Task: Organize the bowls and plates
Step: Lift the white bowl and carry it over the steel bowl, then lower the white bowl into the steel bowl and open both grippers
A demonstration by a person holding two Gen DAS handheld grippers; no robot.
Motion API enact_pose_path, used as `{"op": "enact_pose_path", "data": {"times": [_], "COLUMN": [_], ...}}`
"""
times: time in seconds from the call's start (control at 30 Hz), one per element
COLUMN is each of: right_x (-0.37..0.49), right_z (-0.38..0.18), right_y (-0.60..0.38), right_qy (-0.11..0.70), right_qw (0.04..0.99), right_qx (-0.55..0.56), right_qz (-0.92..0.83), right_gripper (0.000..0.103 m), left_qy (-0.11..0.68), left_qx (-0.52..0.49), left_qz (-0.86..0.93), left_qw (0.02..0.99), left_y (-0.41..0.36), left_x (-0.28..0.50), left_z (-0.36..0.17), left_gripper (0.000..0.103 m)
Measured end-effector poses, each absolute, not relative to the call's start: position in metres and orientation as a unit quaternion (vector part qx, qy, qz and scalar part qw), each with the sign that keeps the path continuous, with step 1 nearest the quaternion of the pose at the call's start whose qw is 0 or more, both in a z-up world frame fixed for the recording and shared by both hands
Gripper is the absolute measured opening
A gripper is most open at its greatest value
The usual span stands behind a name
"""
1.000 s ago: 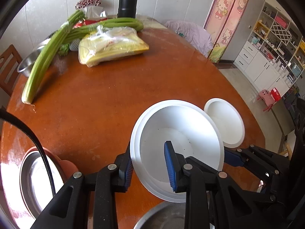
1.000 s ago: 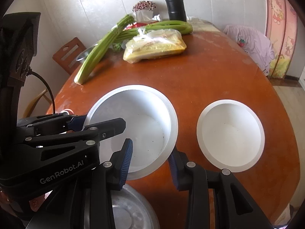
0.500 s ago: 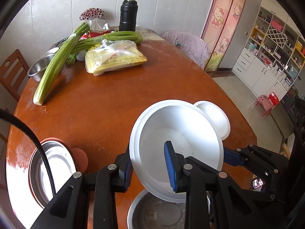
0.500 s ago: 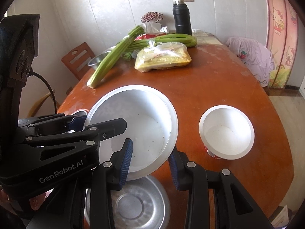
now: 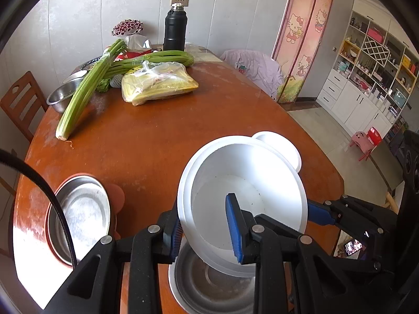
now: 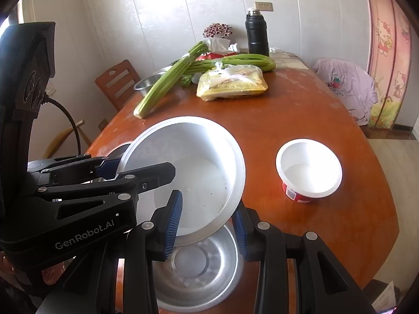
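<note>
A large white bowl (image 5: 246,193) is held in the air by both grippers. My left gripper (image 5: 204,233) is shut on its left rim, one finger inside and one outside. My right gripper (image 6: 207,225) is shut on its near right rim. The bowl (image 6: 193,178) hangs tilted over a steel bowl (image 6: 201,269) at the table's near edge, also seen in the left wrist view (image 5: 209,285). A small white cup-bowl with a red label (image 6: 309,170) stands on the table to the right. A steel plate on a red dish (image 5: 78,214) lies at the left.
The round brown table (image 5: 162,136) carries celery stalks (image 5: 86,89), a yellow bagged packet (image 5: 159,83), a black flask (image 5: 175,30) and a steel bowl (image 5: 62,94) at the far side. A wooden chair (image 5: 21,102) stands at the left.
Both grippers have lifted the large white bowl up and back toward me. The small white bowl now looks farther off and the steel bowl beneath has come into view.
</note>
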State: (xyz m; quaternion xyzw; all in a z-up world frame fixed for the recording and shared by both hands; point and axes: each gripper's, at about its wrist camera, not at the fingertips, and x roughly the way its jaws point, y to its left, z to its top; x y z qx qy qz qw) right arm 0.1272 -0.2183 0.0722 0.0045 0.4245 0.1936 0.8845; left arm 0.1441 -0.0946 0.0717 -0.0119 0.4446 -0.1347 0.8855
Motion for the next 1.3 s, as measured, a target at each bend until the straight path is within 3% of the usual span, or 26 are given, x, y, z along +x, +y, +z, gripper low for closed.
{"op": "enact_pose_path", "data": {"times": [0.5,1.3], "right_x": [0.097,0.084], "right_z": [0.073,0.032], "right_y": [-0.217,-0.215], "right_qy": [0.418,0.460], "right_qw": [0.885,0.861], "right_qx": [-0.012,-0.043], "right_qz": [0.204,0.212], "right_gripper": [0.040,0.040], "left_qy": [0.444,0.496], "left_qx": [-0.014,-0.013], "left_qz": [-0.130,-0.121], "left_qw": [0.886,0.860], "left_y": [-0.093,-0.098], "left_x": [0.114,0.108], "left_z": [0.070,0.019], "left_gripper": [0.030,0.031]}}
